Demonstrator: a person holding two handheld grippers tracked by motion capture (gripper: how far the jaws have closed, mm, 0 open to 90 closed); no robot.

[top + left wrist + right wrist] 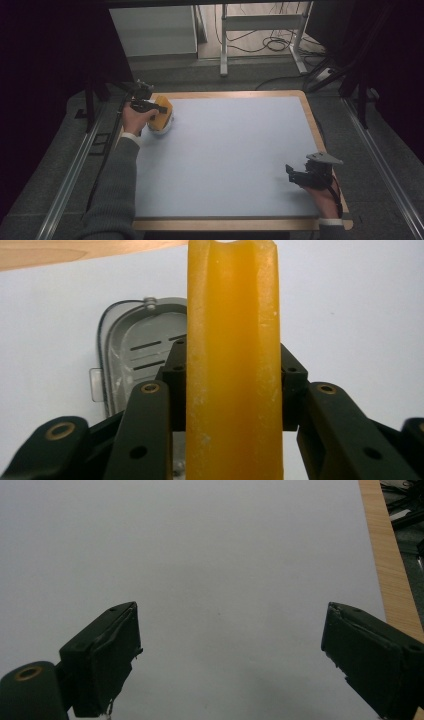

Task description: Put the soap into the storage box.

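Left tongs (232, 385) clamp waxy orange slab (232, 355).

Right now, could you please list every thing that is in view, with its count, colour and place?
orange block: one, orange-yellow, held upright in the left hand-held gripper, far left corner of the table
container: one, grey and clear, on the table under and behind the block
table mat: one, pale blue-grey, covers the table top
table: one, light wood edge
metal frame: one, white, on the floor behind the table
left hand-held gripper: one, black, shut on the block
right hand-held gripper: one, black, open, near right of the table
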